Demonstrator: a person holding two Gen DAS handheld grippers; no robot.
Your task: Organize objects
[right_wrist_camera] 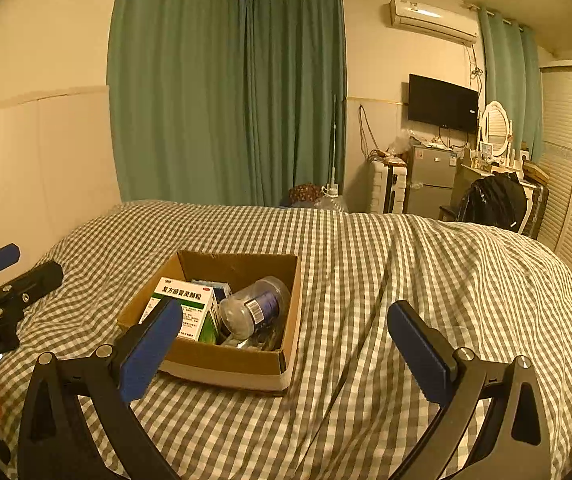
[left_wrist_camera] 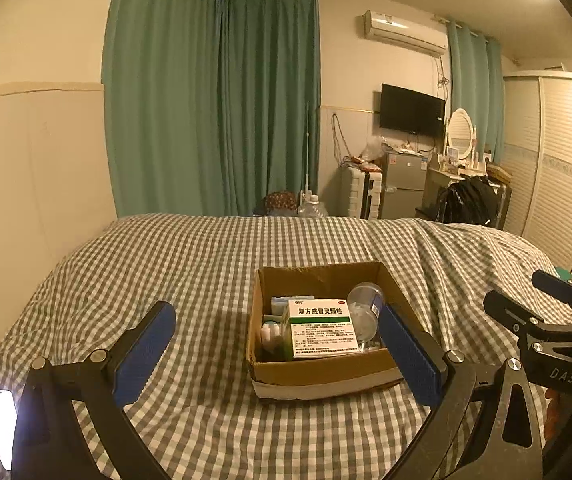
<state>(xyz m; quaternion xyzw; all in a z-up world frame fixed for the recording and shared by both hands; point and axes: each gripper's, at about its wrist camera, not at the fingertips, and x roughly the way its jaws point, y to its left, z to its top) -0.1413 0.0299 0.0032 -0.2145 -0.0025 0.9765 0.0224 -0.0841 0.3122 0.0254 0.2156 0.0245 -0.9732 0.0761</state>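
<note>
Cardboard box (left_wrist_camera: 322, 368) sits centre frame on the checked bed (left_wrist_camera: 190, 264), holding a medicine carton (left_wrist_camera: 320, 326), a clear jar (right_wrist_camera: 256, 306) and smaller items. Left gripper (left_wrist_camera: 276, 354) and right gripper (right_wrist_camera: 286, 350) both spread wide, empty. Stage ambiguous: contents awaiting sorting, or already packed.

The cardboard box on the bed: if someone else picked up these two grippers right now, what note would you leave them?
Left gripper: open, empty, hovering just before the cardboard box.
Right gripper: open, empty, over the checked bedspread to the box's right.
In the box: a green-and-white medicine carton, a clear plastic jar lying on its side, and smaller items too hidden to name.
Done: these items sit in the box.
Left: no loose items show on the bedspread; check beyond these views.
</note>
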